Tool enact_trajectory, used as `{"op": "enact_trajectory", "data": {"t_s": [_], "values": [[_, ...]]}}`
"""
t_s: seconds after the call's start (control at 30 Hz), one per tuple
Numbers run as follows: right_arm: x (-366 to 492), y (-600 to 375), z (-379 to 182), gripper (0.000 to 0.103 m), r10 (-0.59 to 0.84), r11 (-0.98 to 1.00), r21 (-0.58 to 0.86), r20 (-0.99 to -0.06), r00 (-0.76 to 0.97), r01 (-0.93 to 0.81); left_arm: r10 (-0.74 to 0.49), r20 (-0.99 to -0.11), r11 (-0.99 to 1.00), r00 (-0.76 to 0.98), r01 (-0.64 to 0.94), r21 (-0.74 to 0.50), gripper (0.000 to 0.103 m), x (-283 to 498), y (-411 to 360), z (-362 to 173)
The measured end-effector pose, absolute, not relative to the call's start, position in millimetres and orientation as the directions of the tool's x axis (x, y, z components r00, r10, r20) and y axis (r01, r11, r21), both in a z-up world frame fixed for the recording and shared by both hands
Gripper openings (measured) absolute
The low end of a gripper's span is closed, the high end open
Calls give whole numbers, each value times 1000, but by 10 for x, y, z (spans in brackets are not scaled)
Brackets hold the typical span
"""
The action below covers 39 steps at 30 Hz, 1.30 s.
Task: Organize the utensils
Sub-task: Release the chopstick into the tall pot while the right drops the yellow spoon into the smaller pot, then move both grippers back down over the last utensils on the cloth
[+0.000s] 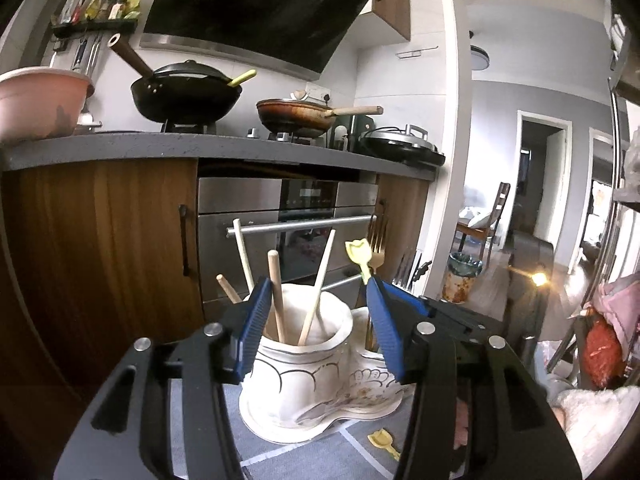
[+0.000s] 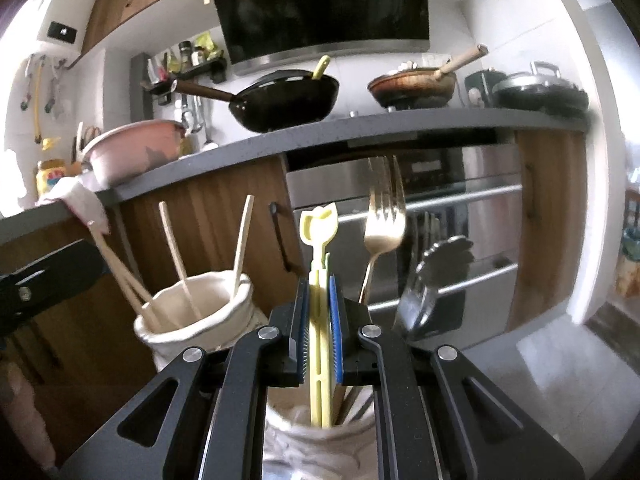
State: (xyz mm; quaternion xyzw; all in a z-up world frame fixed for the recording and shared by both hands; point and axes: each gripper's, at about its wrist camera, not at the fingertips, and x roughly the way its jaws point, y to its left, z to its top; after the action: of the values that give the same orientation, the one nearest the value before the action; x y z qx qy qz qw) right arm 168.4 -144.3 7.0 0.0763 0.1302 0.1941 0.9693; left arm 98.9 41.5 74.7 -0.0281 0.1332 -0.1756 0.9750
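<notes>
A white ceramic two-cup utensil holder [image 1: 304, 364] stands on a grey mat. Its big cup [image 2: 192, 320] holds several wooden chopsticks and sticks [image 1: 276, 292]. Its small cup [image 2: 320, 444] holds a gold fork [image 2: 382, 224] and a black utensil [image 2: 436, 272]. My left gripper [image 1: 316, 300] is open and empty, its jaws spread in front of the big cup. My right gripper [image 2: 319, 312] is shut on a yellow plastic utensil [image 2: 319, 232], upright with its lower end inside the small cup; it also shows in the left wrist view [image 1: 360, 258]. Another yellow utensil [image 1: 384, 442] lies on the mat.
A kitchen counter [image 1: 200, 148] with a black wok [image 1: 188, 92], a brown pan [image 1: 296, 114] and a pink pot [image 1: 40, 100] stands behind. A steel oven [image 1: 288, 224] sits below it. A doorway opens at the right [image 1: 540, 184].
</notes>
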Motion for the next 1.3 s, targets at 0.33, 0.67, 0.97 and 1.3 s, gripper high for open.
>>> {"op": "enact_trajectory", "data": {"t_s": [0.33, 0.67, 0.97, 1.3], "values": [[1555, -1579, 92, 11, 418, 905, 215, -298, 858, -366, -344, -263, 939, 901, 338, -70, 51, 989, 335, 732], [1578, -1574, 42, 25, 422, 905, 209, -340, 841, -370, -329, -272, 944, 904, 325, -60, 70, 995, 310, 702], [1339, -1714, 184, 57, 406, 912, 182, -290, 866, -367, -307, -226, 952, 924, 295, -84, 97, 890, 371, 762], [1159, -1994, 162, 78, 368, 928, 183, -328, 870, -324, -297, -224, 955, 928, 287, -80, 98, 648, 434, 740]]}}
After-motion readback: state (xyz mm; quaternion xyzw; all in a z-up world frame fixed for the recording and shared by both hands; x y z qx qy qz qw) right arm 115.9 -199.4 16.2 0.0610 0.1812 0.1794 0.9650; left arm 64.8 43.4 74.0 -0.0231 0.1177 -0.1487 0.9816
